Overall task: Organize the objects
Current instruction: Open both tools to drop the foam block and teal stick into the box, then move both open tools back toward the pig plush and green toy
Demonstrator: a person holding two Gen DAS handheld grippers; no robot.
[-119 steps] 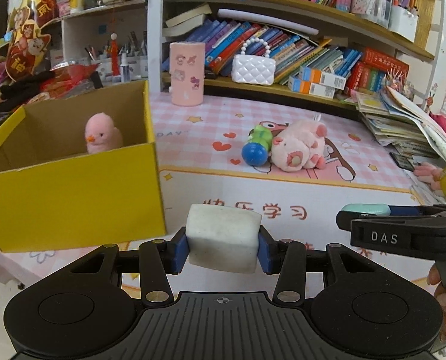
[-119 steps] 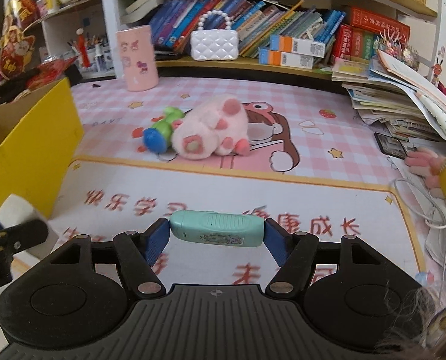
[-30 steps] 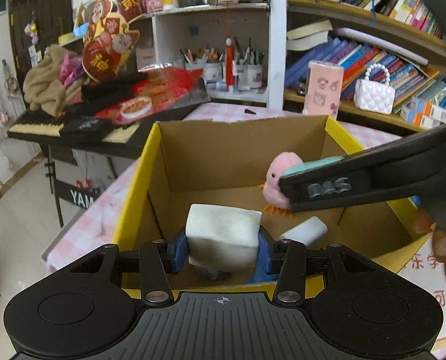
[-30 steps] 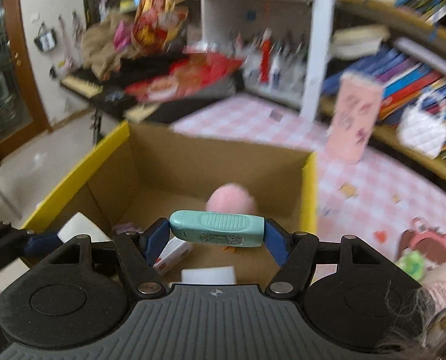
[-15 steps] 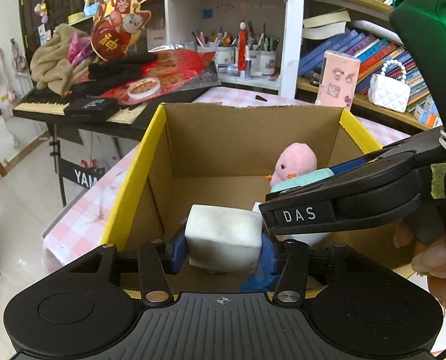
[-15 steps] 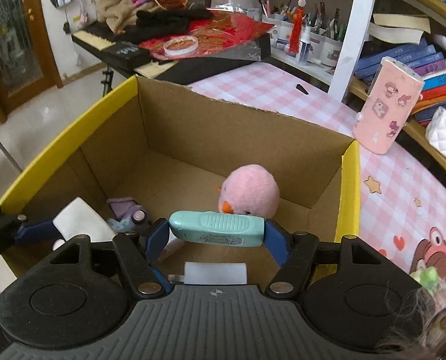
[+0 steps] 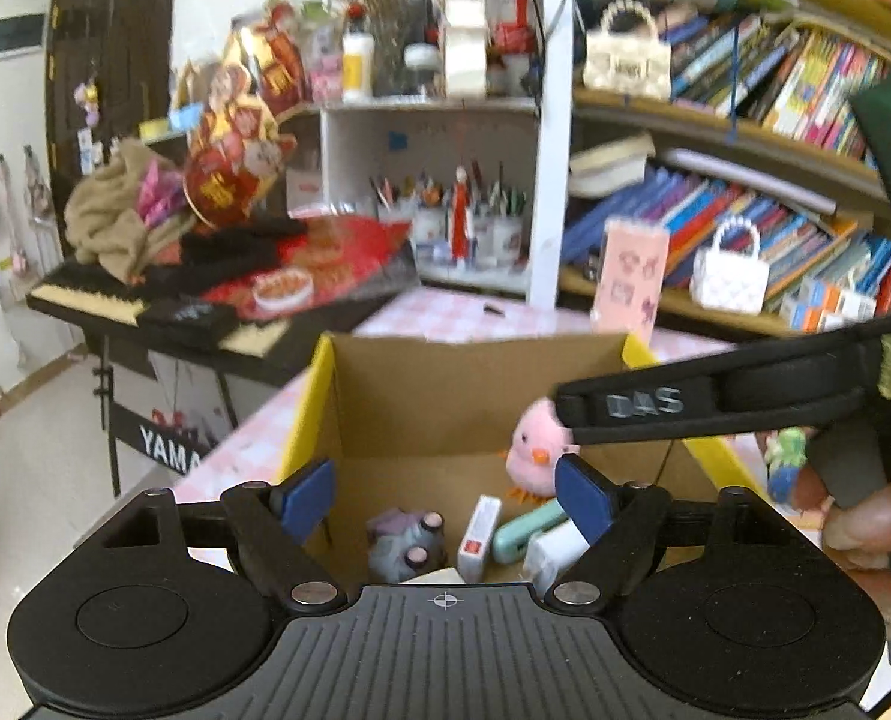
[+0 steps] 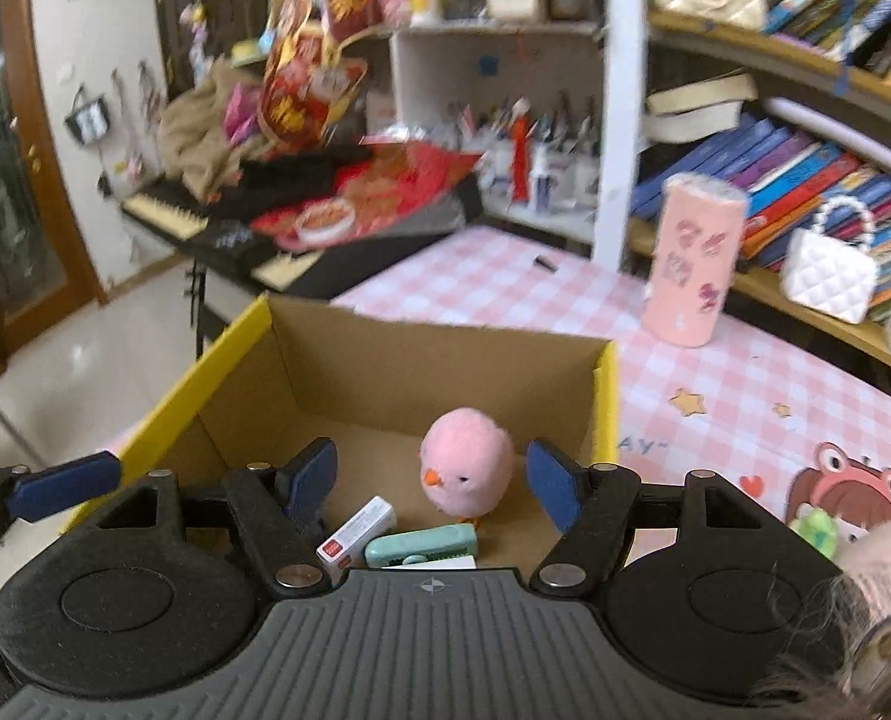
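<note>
I am looking down into the yellow cardboard box, my landmark for everything here, which stands on a pink checked tablecloth beside a bookshelf; it is where I collect the loose things, so both tools hang over its open top. At the left of the box, my left gripper has just been opening and its blue pads now stand wide apart with nothing between them, which I read as a release straight over the box. Below it on the box floor, toward the near wall, lies a small grey-purple toy, and just beside that a white carton with a red label leans on its side. A corner of something pale shows at the very bottom edge of the left view; it may be the block I let go, but too little shows to be sure. Right of the carton lies a mint-green case, loose on the floor. My right gripper hovers above it, jaws parted and empty. Further into the box a pink plush chick stands upright, clear of the far wall. Outside the box to the right, a pink patterned tumbler stands on the cloth, well apart.
</note>
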